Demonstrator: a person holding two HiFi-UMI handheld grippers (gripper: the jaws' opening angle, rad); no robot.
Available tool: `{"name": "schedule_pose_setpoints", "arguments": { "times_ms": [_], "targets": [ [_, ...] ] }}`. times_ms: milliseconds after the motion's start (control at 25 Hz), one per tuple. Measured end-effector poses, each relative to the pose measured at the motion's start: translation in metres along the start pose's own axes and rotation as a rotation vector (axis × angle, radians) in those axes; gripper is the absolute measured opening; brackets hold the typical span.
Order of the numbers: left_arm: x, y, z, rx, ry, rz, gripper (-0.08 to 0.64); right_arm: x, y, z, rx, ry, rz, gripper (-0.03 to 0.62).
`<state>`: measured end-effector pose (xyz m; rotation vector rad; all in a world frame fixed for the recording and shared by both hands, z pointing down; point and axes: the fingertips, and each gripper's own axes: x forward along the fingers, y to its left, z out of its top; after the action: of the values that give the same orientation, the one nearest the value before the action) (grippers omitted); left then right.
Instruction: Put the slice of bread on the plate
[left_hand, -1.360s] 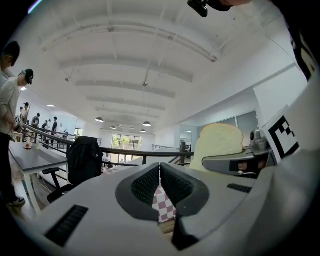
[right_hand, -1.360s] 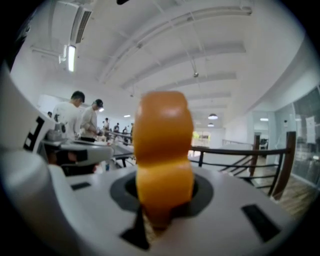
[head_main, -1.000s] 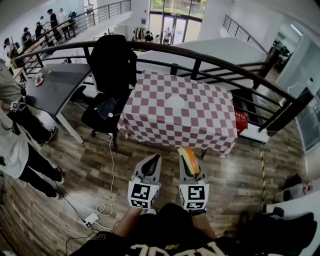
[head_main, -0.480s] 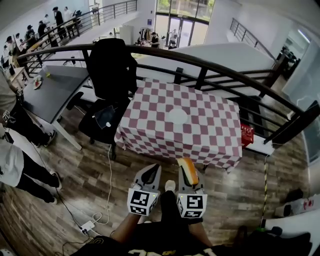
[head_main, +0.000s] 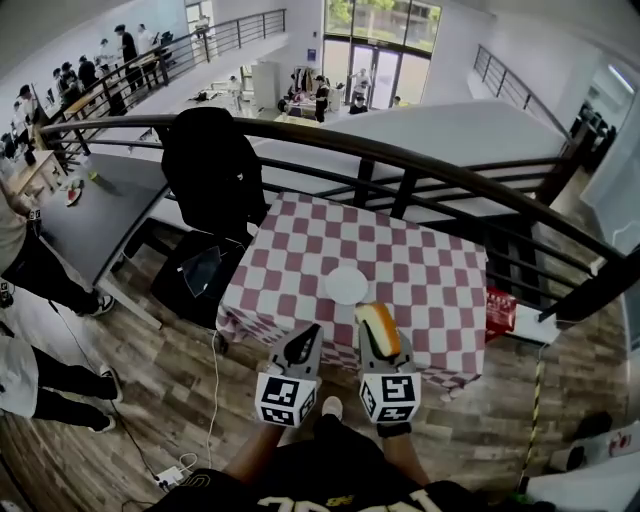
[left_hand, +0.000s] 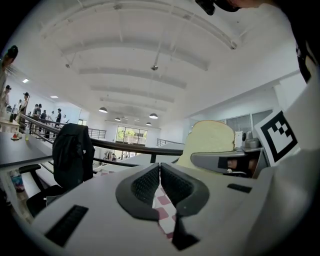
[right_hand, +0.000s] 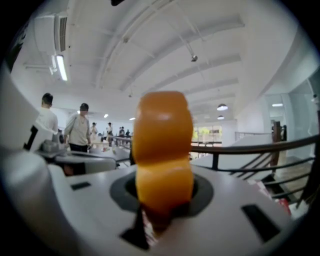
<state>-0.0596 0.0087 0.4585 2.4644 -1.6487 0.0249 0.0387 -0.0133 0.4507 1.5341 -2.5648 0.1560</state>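
A white plate (head_main: 346, 285) lies near the front middle of a table under a red-and-white checked cloth (head_main: 420, 265). My right gripper (head_main: 373, 318) is shut on a slice of bread (head_main: 381, 332), held upright on its edge over the table's near edge, just right of and short of the plate. In the right gripper view the orange crust (right_hand: 162, 150) stands between the jaws. My left gripper (head_main: 307, 332) hangs beside it, shut and empty; its pads (left_hand: 150, 184) meet. The bread (left_hand: 210, 142) also shows in the left gripper view.
A black chair draped with a dark jacket (head_main: 208, 170) stands at the table's left, beside a grey desk (head_main: 90, 200). A dark railing (head_main: 420, 165) runs behind the table. A red crate (head_main: 500, 308) sits at the right. Cables (head_main: 213, 400) trail on the wood floor. People stand at left.
The person has walked up to the checked table. Both grippers have moved forward from over the floor to its near edge, with the bread still in the right one.
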Motion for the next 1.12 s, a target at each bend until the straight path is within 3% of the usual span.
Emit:
{"name": "schedule_pose_setpoints", "arguments": {
  "times_ms": [320,440,600,880,1120],
  "targets": [
    [0.095,0.008,0.01,0.009,0.011,0.013,0.028,0.07,-0.031,0.012,0.048,0.026,0.195,0.097],
    [0.115,0.012,0.008,0.018,0.019,0.031,0.028,0.085,-0.049,0.008,0.042,0.041,0.189,0.097],
    [0.127,0.021,0.004,0.021,0.038,0.059,0.028,0.099,-0.072,0.003,0.105,0.042,0.164,0.097],
    [0.134,0.033,-0.006,0.018,0.082,0.086,0.028,0.118,-0.072,-0.017,0.155,0.102,0.187,0.097],
    [0.144,0.045,-0.013,0.003,0.1,0.095,0.028,0.14,-0.08,-0.036,0.201,0.177,0.146,0.097]
  ]
}}
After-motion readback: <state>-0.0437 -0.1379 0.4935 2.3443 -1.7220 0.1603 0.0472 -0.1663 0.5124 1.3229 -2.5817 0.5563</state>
